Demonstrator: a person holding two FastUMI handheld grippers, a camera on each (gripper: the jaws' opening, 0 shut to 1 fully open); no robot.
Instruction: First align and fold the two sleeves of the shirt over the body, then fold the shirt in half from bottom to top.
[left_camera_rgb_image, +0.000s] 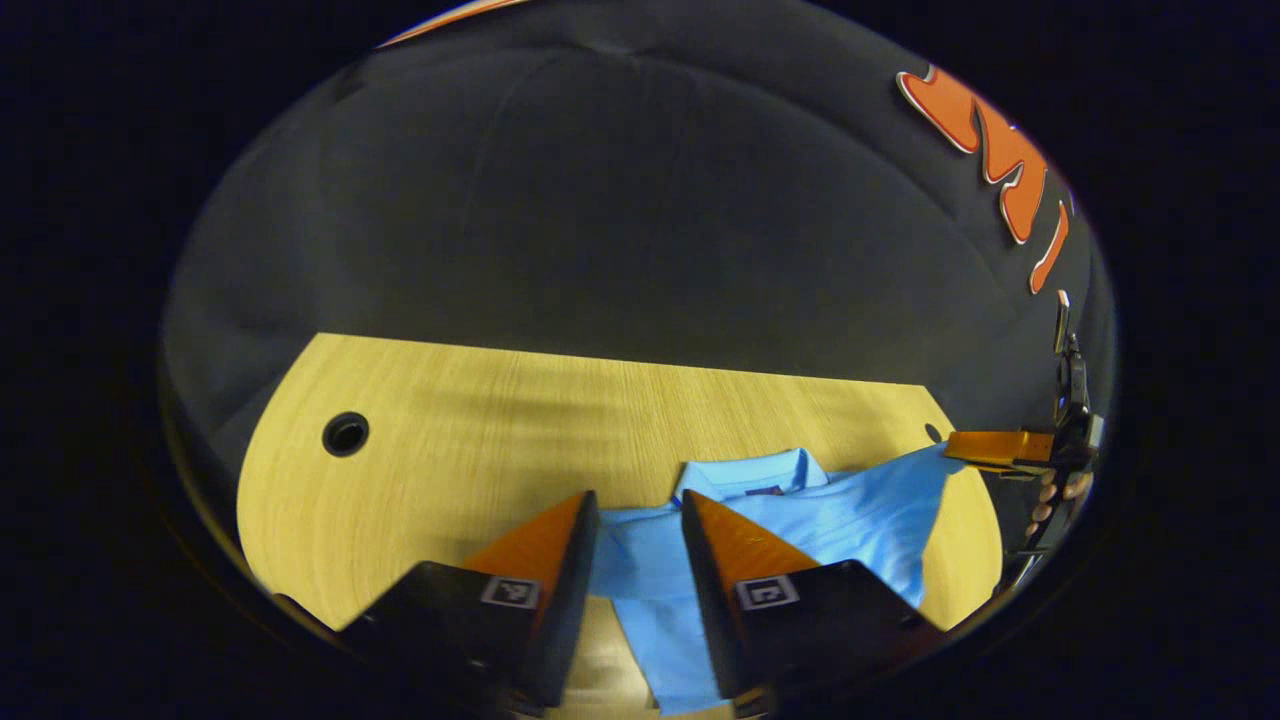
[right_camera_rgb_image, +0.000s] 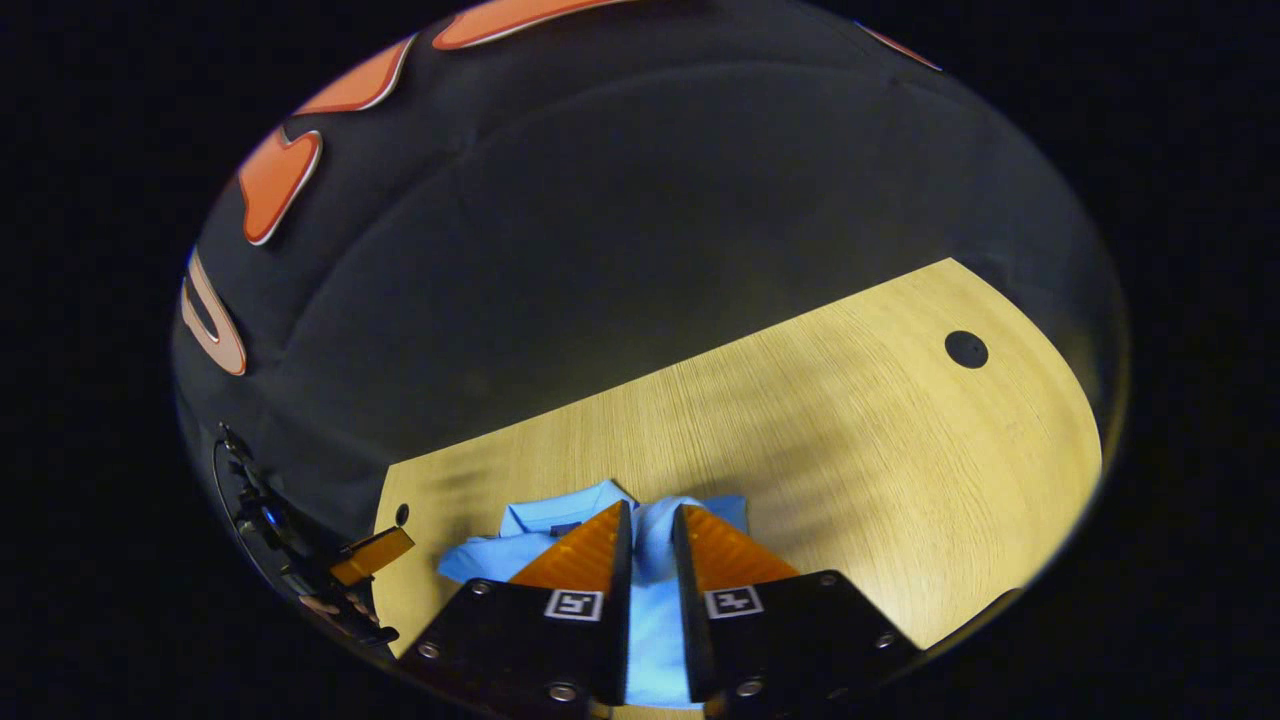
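A light blue collared shirt (left_camera_rgb_image: 850, 520) lies on the wooden table (left_camera_rgb_image: 450, 450), collar towards the far edge. In the left gripper view, my left gripper (left_camera_rgb_image: 640, 497) is open, a clear gap between its fingers, and a strip of the shirt runs along that gap. At the far right, my right gripper (left_camera_rgb_image: 1000, 448), held by a hand (left_camera_rgb_image: 1050, 500), has one corner of the shirt pulled up to it. In the right gripper view, my right gripper (right_camera_rgb_image: 652, 508) is shut on a fold of the shirt (right_camera_rgb_image: 655, 600). The left gripper (right_camera_rgb_image: 375, 555) sits at the lower left, beside the shirt's end.
The table has a round cable hole near each far corner (left_camera_rgb_image: 345, 434) (right_camera_rgb_image: 966, 349). The black cloth wall (left_camera_rgb_image: 600, 220) rises right behind the table's far edge. Bare wood (right_camera_rgb_image: 900, 480) spreads to the right of the shirt.
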